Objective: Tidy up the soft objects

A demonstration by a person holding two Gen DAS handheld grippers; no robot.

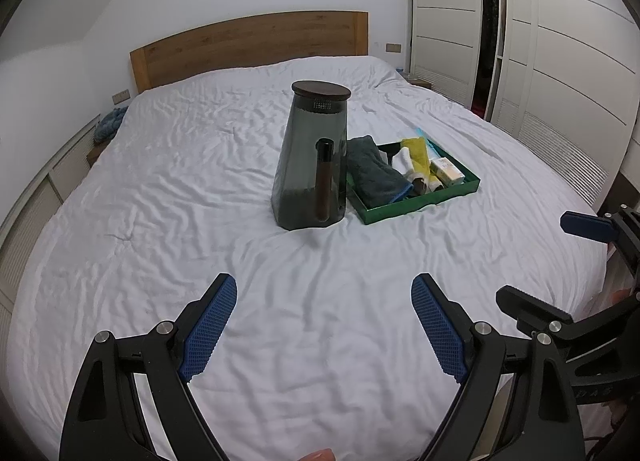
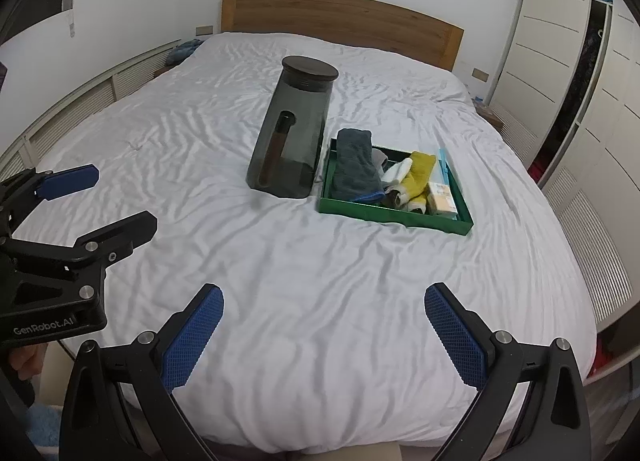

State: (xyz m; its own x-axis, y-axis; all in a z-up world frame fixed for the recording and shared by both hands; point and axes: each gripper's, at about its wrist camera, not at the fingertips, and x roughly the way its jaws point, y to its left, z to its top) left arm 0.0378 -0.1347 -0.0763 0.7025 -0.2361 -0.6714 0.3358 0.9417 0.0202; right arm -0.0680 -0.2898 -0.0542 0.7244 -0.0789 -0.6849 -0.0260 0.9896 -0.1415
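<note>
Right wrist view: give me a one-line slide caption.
Open right gripper over a white bed, facing a smoky lidded container beside a green tray of folded cloths.

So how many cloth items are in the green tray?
3 clear: a dark grey towel at the left, a white cloth in the middle, a yellow one to its right. Green tray may hide more underneath.

Green tray (image 2: 394,217), ahead of both claws: far left corner hidden behind the dark jug (image 2: 290,129). Items under the grey towel (image 2: 356,165): indistinct. Small box (image 2: 442,201): print unreadable. Blue bundle (image 1: 109,123) beyond the bed's edge: unidentifiable.
</note>
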